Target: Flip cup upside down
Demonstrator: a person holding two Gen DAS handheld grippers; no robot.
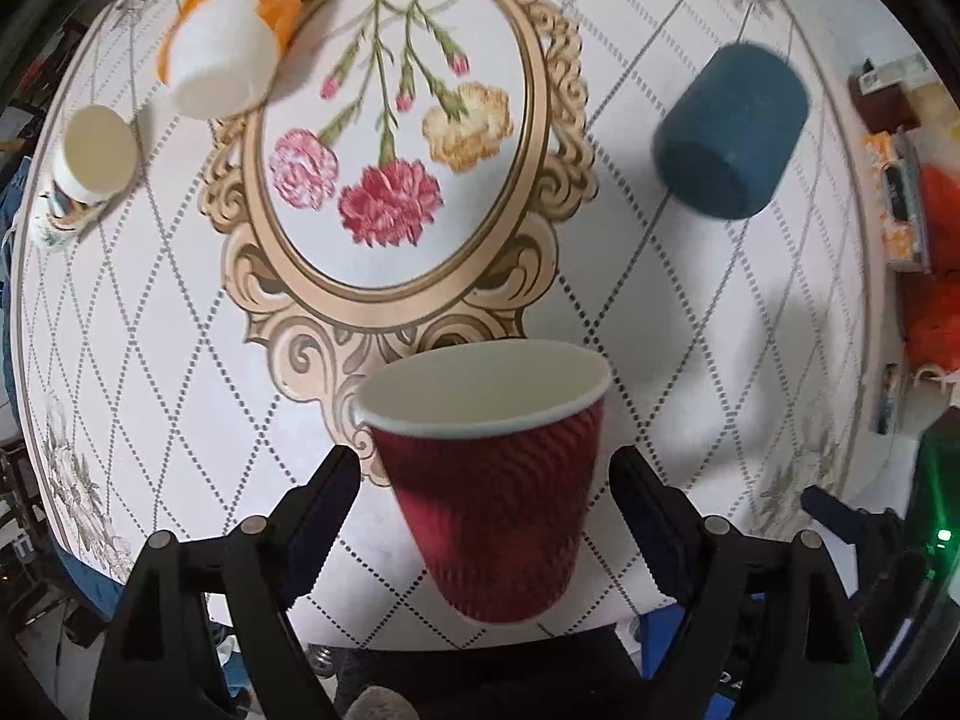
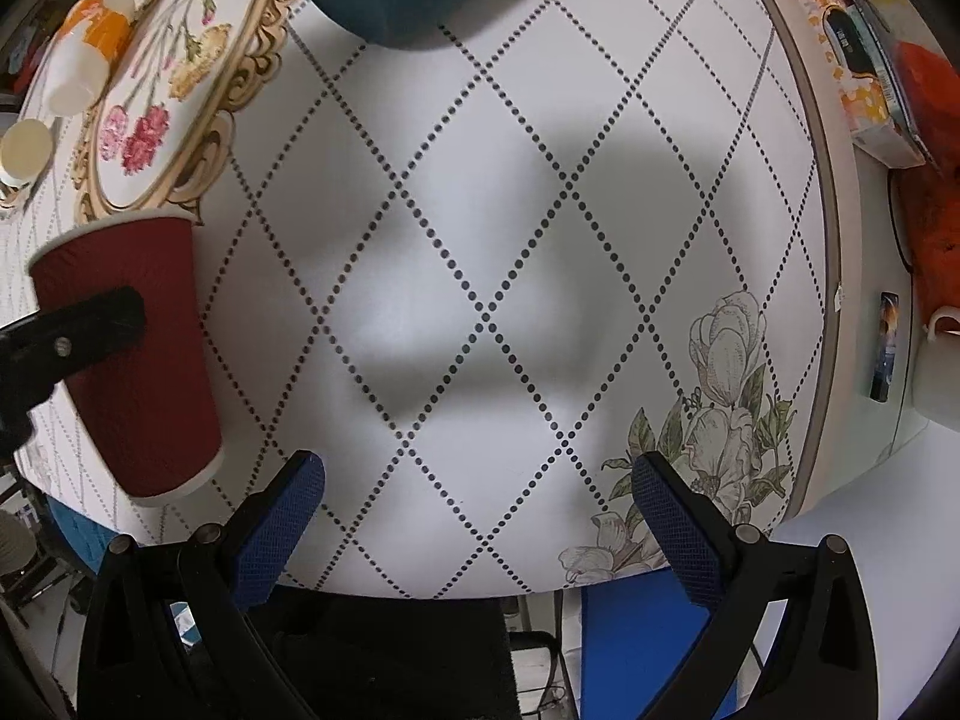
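The red cup (image 1: pixel 489 480) stands right way up on my round table (image 1: pixel 630 276), near the front edge, mouth open to the top. It sits between the two fingers of my left gripper (image 1: pixel 485 480). Those jaws are spread wide and I see a gap on each side of the cup, so they hold nothing. My right gripper (image 2: pixel 477 489) is open too, over bare tablecloth with a grey shadow on it.

Only my left view looks down into the cup, and it is white inside. Only my right view shows its side (image 2: pixel 129 354), with one black left finger (image 2: pixel 90 324) in front of it, and a white mug (image 2: pixel 939 360) past the table edge.

I count one red cup, one blue cup (image 1: pixel 729 132) upside down, one orange and white cup (image 1: pixel 225 54) tipped over, and one small white cup (image 1: pixel 93 156).

The red cup is paper with wavy ridges. The cloth has dotted diamonds, flowers and a gold oval frame (image 1: pixel 384 144).
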